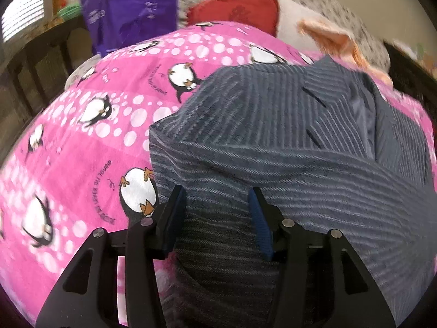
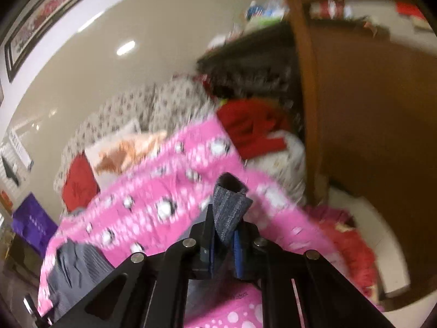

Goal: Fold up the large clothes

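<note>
A: Left claw (image 1: 217, 199) — what do I log?

B: I read its blue pads as spread. The grey striped garment (image 1: 286, 142) lies under and between them, but I see neither pad pressing on it. From the claw the garment runs ahead and off to the right, over the pink penguin blanket (image 1: 90, 125). Its collar end (image 1: 352, 101) points away from the claw; the long axis goes from just below the pads towards that far end. A folded band of cloth crosses sideways just ahead of the pads.

A: Right claw (image 2: 226, 242)?

B: Pressed together, pinching a tip of the same grey cloth (image 2: 229, 213). The tip stands up past the fingers, its open end pointing away from the claw. The picture is smeared. The rest of the garment shows low on the claw's left, on the blanket.

A: Background?

B: A red cushion (image 1: 235, 9) and purple bag (image 1: 131, 8) beyond the blanket.
</note>
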`<state>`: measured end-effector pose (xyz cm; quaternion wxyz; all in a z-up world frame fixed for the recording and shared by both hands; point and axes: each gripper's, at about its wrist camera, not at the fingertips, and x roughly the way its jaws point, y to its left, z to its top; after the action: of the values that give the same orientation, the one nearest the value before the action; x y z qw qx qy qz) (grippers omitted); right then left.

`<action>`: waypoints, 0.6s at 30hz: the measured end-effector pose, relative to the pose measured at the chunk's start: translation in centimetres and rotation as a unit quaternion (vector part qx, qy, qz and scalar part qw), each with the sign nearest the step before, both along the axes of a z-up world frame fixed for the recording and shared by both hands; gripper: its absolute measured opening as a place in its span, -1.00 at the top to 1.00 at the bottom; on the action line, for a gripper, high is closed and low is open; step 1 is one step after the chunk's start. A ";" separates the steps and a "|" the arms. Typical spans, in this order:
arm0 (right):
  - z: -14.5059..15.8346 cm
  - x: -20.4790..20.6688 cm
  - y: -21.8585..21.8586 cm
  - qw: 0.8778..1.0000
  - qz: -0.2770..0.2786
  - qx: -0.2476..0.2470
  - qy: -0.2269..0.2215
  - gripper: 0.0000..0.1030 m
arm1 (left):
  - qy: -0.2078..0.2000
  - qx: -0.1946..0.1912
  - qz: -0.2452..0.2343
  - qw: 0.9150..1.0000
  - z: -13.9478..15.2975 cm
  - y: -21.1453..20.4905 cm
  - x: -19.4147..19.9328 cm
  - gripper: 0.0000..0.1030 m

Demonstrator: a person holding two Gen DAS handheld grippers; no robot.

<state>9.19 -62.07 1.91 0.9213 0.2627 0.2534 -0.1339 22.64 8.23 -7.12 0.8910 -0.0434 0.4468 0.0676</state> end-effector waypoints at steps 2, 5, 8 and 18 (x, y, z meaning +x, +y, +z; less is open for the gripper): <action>2.9 -1.8 -0.3 1.000 -0.022 -0.005 -0.011 0.81 | -0.015 -0.008 -0.014 1.000 2.2 0.1 -1.5 0.06; 6.2 -3.7 0.8 0.999 -0.024 -0.011 -0.032 0.81 | -0.055 -0.030 -0.033 0.998 5.3 0.7 -6.2 -0.23; 7.3 -3.9 3.0 0.999 -0.008 0.000 -0.037 0.81 | -0.069 -0.004 -0.045 0.997 5.3 1.0 -11.9 -0.49; 6.4 4.4 20.8 0.991 0.135 -0.009 -0.005 0.81 | -0.016 0.132 0.067 0.989 0.1 4.3 -20.9 -0.49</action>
<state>13.64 -41.31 8.33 0.9345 0.2188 0.2806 -0.0086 1.72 12.51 -7.03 0.8893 0.0440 0.4158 0.1851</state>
